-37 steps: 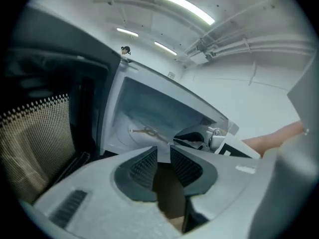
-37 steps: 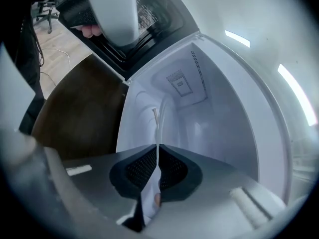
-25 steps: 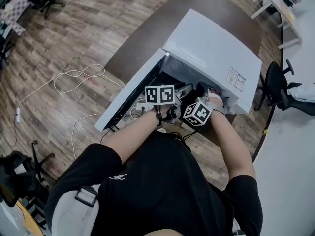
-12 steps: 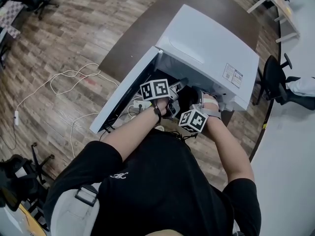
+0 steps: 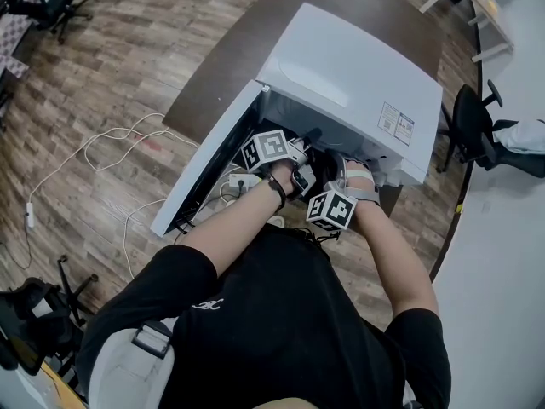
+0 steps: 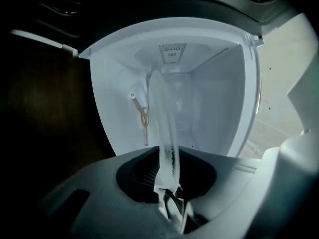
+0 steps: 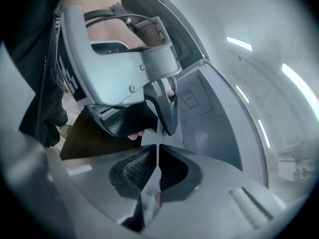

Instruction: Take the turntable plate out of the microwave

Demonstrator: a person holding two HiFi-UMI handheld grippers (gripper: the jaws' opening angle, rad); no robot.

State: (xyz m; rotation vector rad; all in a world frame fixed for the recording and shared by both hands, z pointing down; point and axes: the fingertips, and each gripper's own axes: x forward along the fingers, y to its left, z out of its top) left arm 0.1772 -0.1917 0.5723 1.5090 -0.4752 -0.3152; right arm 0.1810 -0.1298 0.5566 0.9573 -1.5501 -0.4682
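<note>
Floor, left: white cables (image 5: 111,143) lie loose on the wood boards, beside a dark table (image 5: 247,49). On the table: a white microwave (image 5: 358,75), its door (image 5: 213,164) swung wide at the left of both forearms. Inside the cavity the glass turntable plate (image 6: 163,118) shows edge-on between the side walls, its rim clamped by the left gripper (image 6: 167,168), whose jaws have just been closing onto it, and pinched likewise by the right gripper (image 7: 155,166) just beside. Right: a black office chair (image 5: 473,130) stands near the table's far corner.
</note>
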